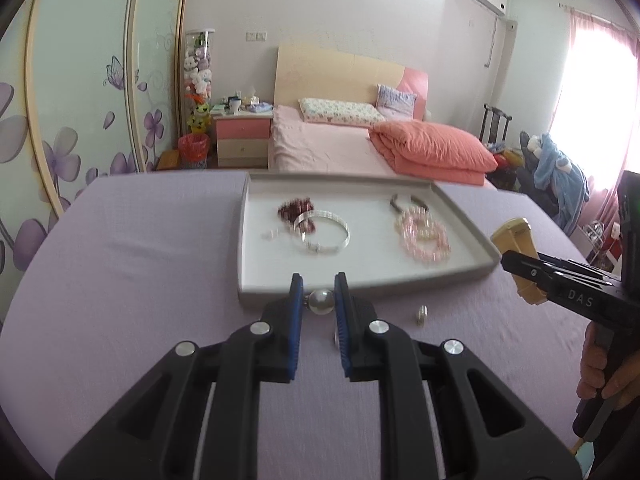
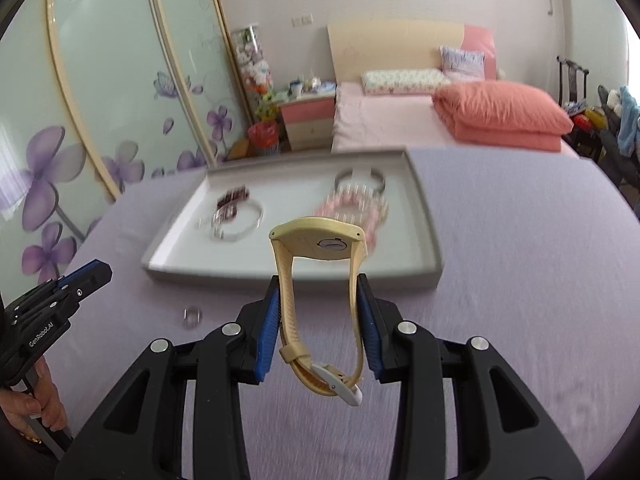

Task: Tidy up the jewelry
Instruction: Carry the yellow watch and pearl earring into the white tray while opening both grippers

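My left gripper [image 1: 319, 284] is shut on a round pearl piece [image 1: 320, 301] held just above the lilac cloth, short of the near rim of the grey tray [image 1: 400, 286]. In the tray lie a silver bangle [image 1: 322, 232], a dark red bead bracelet [image 1: 296, 208], pink bead bracelets [image 1: 424, 236] and a dark metal bangle [image 1: 408, 202]. My right gripper [image 2: 318, 280] is shut on the strap of a yellow watch [image 2: 320, 248], lifted in front of the tray [image 2: 200, 274]. From the left wrist, that right gripper [image 1: 520, 272] and its watch [image 1: 514, 240] show at the right.
A small silver ring [image 1: 422, 314] [image 2: 192, 316] lies on the cloth before the tray. The left gripper [image 2: 96, 272] and the hand holding it show at the left edge of the right wrist view. Behind the table stand a pink bed [image 1: 320, 144] and a nightstand [image 1: 242, 136].
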Demonstrator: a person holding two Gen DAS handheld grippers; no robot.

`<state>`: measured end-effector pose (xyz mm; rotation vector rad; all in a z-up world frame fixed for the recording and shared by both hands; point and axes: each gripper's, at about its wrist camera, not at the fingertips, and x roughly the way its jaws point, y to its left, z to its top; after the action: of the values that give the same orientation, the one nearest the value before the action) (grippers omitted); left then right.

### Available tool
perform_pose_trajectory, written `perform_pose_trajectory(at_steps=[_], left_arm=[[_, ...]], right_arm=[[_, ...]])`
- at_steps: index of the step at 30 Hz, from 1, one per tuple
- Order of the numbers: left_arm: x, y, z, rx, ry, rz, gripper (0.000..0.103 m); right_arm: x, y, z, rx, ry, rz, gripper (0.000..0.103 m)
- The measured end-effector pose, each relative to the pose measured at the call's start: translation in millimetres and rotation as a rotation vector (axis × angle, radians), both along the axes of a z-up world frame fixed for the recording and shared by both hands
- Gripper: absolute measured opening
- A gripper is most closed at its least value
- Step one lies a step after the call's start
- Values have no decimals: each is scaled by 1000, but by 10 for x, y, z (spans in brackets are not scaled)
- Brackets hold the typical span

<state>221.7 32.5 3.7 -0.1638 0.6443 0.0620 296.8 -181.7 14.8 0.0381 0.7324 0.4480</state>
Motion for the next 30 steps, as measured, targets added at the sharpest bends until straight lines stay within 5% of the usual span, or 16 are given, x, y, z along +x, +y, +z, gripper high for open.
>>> perform_pose_trajectory(at_steps=[13,30], left_arm=[[932,88,85,-78,-14,-11,16],[1564,105,-286,-67,82,-19,16]], right_arm=[[743,168,68,65,-63,-21,38],[1283,466,-422,-15,72,-18,40]])
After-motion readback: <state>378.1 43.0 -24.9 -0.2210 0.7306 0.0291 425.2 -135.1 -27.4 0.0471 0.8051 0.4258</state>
